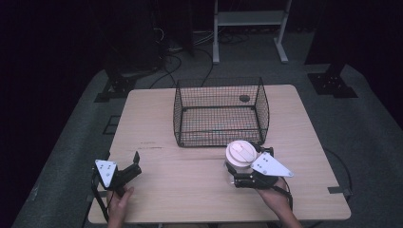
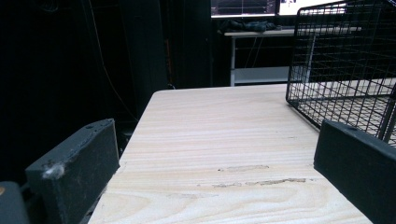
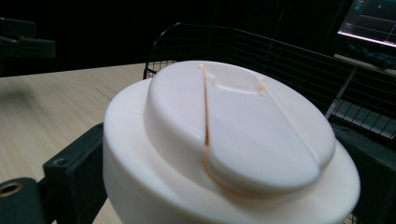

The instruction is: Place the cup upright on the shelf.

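The right gripper [image 1: 242,172] has its fingers closed around a white lidded jar [image 1: 239,154], held just in front of the wire basket [image 1: 219,112] on the worktop [image 1: 152,128]. The carry seems underway; next it likely needs lifting over the basket's near rim. The left gripper [image 1: 130,166] rests well left of the basket, fingers wide and empty.

Table surface, light wood, one basket on it.
The wooden table [image 1: 157,123] carries a black wire basket [image 1: 221,113] on its far half, set near the middle. Basket stands upright, open at the top, empty as far as can be seen. Faint dark scuffs [image 1: 151,145] mark the wood just left of the basket's near corner.
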{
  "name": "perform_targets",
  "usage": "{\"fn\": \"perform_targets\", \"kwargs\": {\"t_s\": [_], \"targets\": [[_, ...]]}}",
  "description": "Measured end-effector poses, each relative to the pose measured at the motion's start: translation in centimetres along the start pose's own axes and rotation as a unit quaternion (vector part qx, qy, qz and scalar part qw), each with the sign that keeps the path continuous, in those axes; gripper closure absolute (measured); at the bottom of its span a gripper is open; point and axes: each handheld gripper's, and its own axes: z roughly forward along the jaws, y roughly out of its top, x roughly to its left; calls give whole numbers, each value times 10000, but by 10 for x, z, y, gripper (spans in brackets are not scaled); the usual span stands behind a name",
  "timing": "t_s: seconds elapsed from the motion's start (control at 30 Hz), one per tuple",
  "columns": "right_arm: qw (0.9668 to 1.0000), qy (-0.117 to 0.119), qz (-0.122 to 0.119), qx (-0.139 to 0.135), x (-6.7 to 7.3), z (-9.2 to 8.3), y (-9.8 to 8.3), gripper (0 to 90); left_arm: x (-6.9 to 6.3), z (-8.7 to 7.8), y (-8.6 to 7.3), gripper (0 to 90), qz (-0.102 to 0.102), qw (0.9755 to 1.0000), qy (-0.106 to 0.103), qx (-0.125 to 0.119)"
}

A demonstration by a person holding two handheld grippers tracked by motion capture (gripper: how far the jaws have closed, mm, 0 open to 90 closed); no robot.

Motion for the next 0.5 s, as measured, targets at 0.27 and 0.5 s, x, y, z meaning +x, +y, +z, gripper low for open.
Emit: {"fn": "perform_targets", "kwargs": {"t_s": [0.27, 0.5], "targets": [[9999, 51, -87, 127, 0, -2, 4, 39, 0, 0, 0, 0, -20, 10000, 4, -5], [9998, 107, -130, 112, -1, -4, 11, 40, 0, 0, 0, 0, -23, 10000, 6, -5]]}}
